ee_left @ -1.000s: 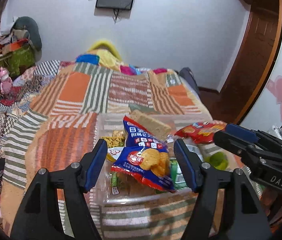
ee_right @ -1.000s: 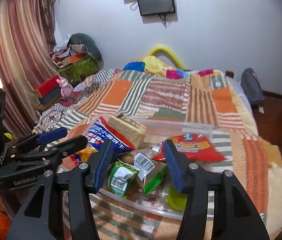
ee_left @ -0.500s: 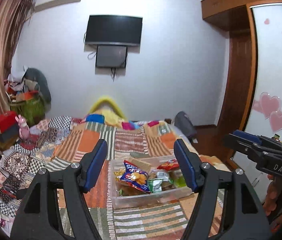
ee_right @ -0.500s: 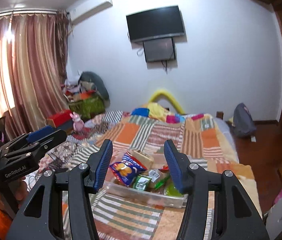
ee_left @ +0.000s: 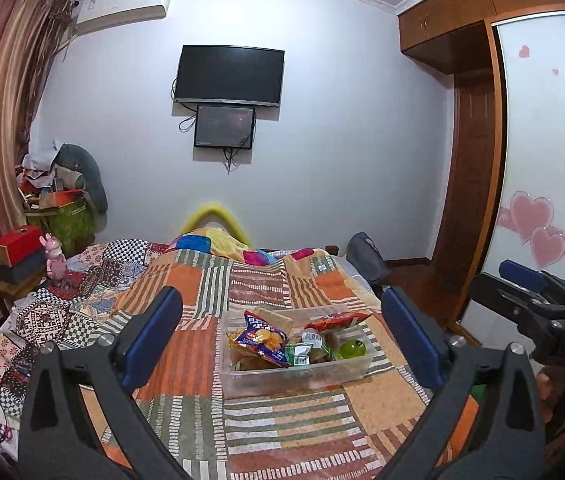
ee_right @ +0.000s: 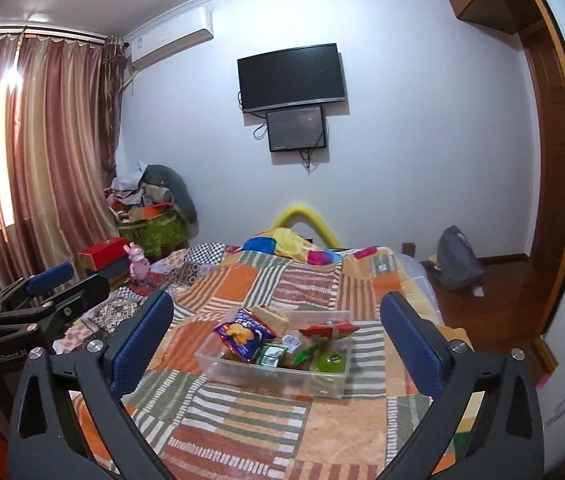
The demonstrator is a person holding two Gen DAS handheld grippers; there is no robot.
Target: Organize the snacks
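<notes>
**Left wrist view: both grippers wide open, snack bin waiting on the bed**

Left wrist view shows the left gripper (ee_left: 280, 338) with jaws spread wide and empty, and framed between them sits the clear bin (ee_left: 296, 376) on the patchwork bedspread (ee_left: 186, 280), near its foot edge. Inside, left to right: blue chip bag (ee_left: 260, 338), small green packet (ee_left: 298, 354), red packet (ee_left: 336, 320), green round cup (ee_left: 352, 348). Over to the right gripper (ee_right: 276, 338): also fully open, holding nothing, bin (ee_right: 278, 378) well ahead of its tips. Judgement call: everything looks binned, so hold off, or approach from above and pinch one packet's edge without crushing.
</notes>
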